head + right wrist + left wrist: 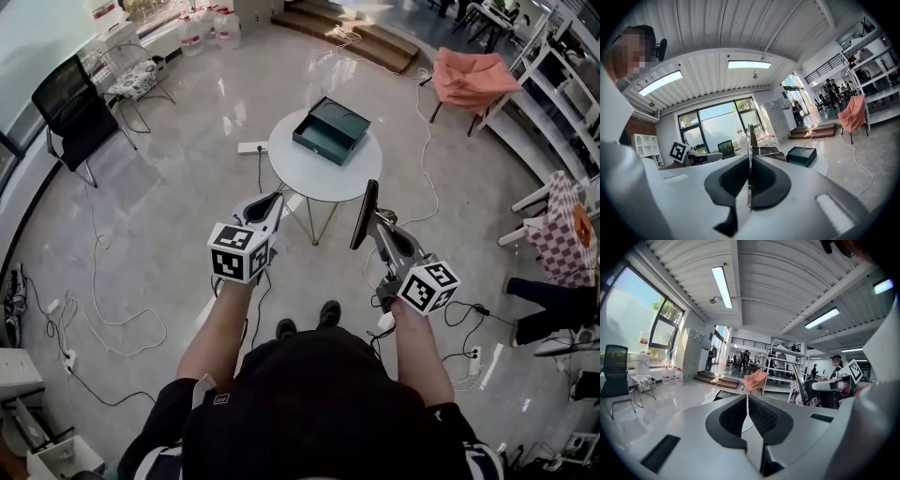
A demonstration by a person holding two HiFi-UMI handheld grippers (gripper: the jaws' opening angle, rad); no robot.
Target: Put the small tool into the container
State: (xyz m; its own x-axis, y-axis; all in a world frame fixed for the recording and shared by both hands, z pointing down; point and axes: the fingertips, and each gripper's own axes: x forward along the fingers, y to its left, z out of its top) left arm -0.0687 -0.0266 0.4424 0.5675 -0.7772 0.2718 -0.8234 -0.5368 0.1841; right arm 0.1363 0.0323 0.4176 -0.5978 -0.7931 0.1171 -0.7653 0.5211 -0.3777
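Note:
An open dark green container (330, 129) lies on the small round white table (305, 169) ahead of me; it also shows as the container (801, 156) in the right gripper view. My right gripper (373, 219) is shut on a dark, flat, narrow tool (364, 214) that stands upright, above the floor just short of the table. Edge-on, the tool (750, 140) sits between the right gripper (749, 165) jaws. My left gripper (277, 200) is level with it on the left, its jaws closed with nothing between them; it appears as the left gripper (747, 401) in its own view.
A power strip (251, 147) and loose cables (103, 281) lie on the glossy floor. A black chair (70, 108) and a wire chair (131, 75) stand at the far left, an orange-draped chair (478, 75) far right. A person's legs (544, 305) show at the right.

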